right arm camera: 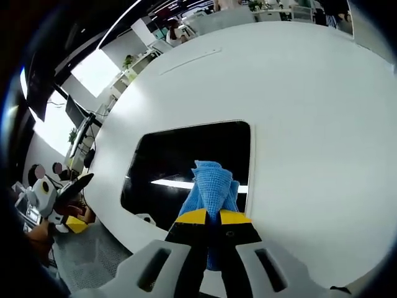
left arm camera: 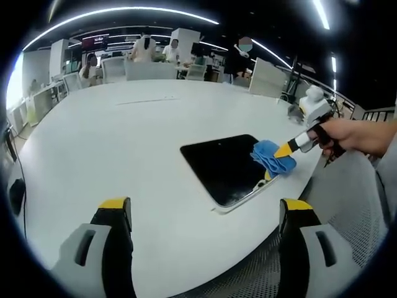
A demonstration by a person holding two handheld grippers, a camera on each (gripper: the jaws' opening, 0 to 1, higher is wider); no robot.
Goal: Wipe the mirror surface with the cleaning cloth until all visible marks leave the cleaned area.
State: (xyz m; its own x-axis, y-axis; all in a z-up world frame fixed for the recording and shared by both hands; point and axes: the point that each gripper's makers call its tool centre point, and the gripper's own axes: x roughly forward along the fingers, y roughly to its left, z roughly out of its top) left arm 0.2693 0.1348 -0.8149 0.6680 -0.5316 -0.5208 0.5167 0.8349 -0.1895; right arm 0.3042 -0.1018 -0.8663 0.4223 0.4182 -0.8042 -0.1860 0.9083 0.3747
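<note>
Right gripper (right arm camera: 208,215), jaws clamped on the blue cleaning cloth (right arm camera: 209,186), presses it onto the mirror (right arm camera: 186,155) just ahead of them; left gripper (left arm camera: 205,214) hangs wide open, empty. Cloth risks slipping free near the worktop (left arm camera: 124,136) edge.

Both views are bright and sharp in the middle. Long ceiling lights (left arm camera: 124,11) bend strongly at the edges from the fisheye lens. The white worktop (left arm camera: 111,136) is evenly lit with soft glare. The dark mirror (right arm camera: 186,155) reflects one light strip. A window (right arm camera: 96,71) is overexposed.
</note>
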